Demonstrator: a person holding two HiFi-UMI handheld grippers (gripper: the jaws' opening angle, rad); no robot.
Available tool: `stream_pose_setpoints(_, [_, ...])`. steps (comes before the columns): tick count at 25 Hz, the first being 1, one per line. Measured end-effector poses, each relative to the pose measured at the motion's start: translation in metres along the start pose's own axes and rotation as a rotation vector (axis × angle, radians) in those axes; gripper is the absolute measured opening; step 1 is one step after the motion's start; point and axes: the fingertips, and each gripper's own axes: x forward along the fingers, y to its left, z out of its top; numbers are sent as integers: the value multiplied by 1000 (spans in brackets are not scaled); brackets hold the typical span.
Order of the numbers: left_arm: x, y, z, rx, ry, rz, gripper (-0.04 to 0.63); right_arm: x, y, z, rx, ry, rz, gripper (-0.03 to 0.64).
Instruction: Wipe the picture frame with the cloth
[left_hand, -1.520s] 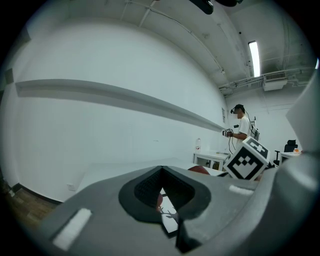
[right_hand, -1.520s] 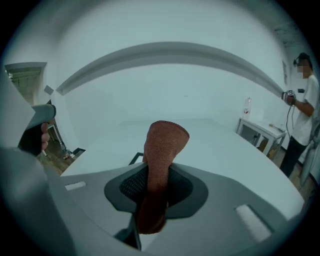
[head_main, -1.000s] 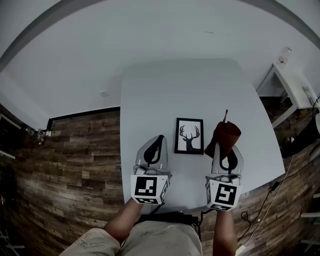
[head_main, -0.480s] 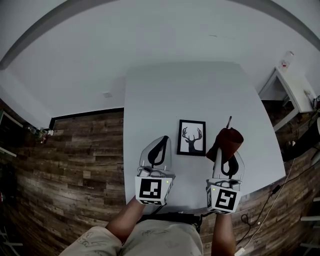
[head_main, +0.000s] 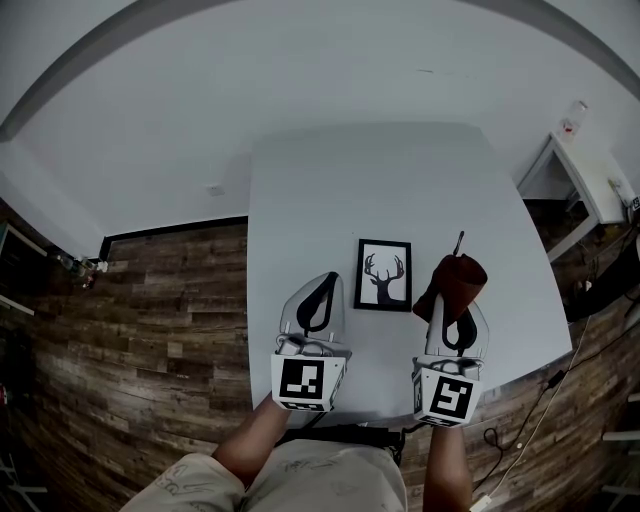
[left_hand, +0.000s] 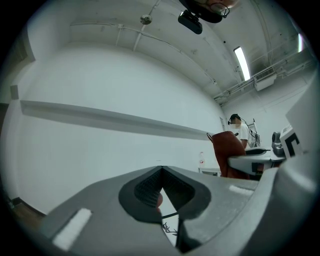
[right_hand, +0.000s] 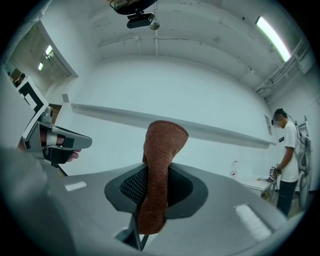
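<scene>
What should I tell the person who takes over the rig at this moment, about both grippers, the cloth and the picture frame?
Left gripper: jaws shut, holding nothing, to the left of the picture frame.
Right gripper: jaws shut on the brown cloth, which sticks out past the jaws, right of the frame and not touching it.
Frame: on the white table, between the two grippers.
Done: the cloth is in hand.
Left: bring the cloth onto the frame and wipe it; there is no contact yet.
</scene>
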Motion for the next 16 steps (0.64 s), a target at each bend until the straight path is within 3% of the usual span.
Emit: stream_pose_setpoints(16, [-9,-4,4,4,-8,10,0,-8,-4,-2,-2,4,-12,106])
